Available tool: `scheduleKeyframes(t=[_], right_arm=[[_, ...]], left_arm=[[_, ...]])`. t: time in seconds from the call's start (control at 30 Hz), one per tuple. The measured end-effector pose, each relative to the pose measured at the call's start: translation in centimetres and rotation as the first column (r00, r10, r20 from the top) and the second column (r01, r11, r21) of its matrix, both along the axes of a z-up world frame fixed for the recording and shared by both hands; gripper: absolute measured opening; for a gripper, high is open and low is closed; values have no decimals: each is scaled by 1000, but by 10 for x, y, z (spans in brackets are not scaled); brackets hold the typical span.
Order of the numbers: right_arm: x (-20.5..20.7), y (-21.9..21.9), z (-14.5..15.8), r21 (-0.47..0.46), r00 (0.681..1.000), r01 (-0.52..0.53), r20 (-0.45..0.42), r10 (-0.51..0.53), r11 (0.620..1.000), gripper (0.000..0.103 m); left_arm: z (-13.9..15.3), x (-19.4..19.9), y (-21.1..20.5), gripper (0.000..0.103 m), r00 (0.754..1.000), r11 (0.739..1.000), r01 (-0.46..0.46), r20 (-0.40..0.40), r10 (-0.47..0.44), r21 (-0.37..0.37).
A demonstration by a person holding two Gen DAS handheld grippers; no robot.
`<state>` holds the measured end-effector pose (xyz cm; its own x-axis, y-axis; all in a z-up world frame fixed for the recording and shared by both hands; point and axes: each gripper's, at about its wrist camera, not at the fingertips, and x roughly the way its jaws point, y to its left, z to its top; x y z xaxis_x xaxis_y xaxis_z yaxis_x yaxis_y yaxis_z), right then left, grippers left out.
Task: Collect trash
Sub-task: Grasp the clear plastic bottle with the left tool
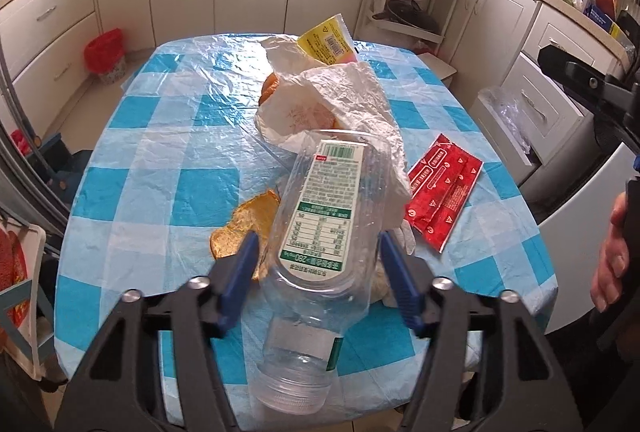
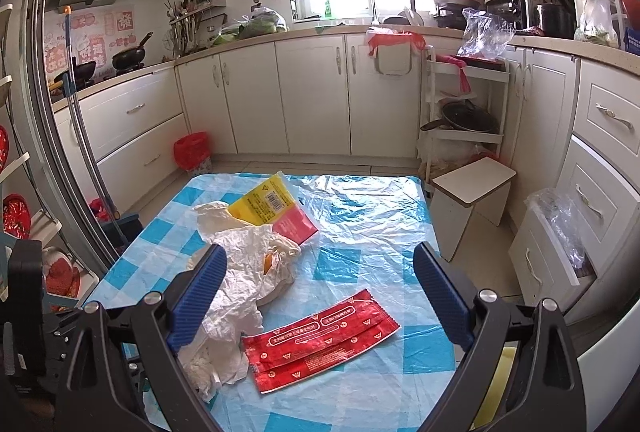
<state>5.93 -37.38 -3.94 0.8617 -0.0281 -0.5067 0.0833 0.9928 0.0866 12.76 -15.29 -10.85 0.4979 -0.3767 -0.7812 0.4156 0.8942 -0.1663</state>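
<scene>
While the left gripper [image 1: 316, 256] is holding a clear bottle [image 1: 320, 228] between its jaws above the near part of the checked tabletop [image 1: 168, 152], neck toward the camera and label up, the right gripper [image 2: 320, 296] is hovering with its jaws spread wide and nothing between them. Under it a red wrapper [image 2: 320, 340] is lying flat on the tabletop just beside a crumpled white bag [image 2: 248, 264], with a yellow packet [image 2: 268, 204] sticking out beyond. An orange peel [image 1: 244, 228] is resting on the cloth beside the bottle.
</scene>
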Motion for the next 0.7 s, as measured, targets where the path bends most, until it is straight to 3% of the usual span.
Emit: scheduleKeyframes(t=[0.37,0.7], right_arm=[[2,4,-2,-11,1000,-6,-10,6,1000,91],[3,6,-5,-15,1000,-12,-12,11,1000,91]], left_arm=[[25,-10,47,53,995,987,-102,8,103,-123],[28,-9,97,53,978,968,-209,-2,211,-139]])
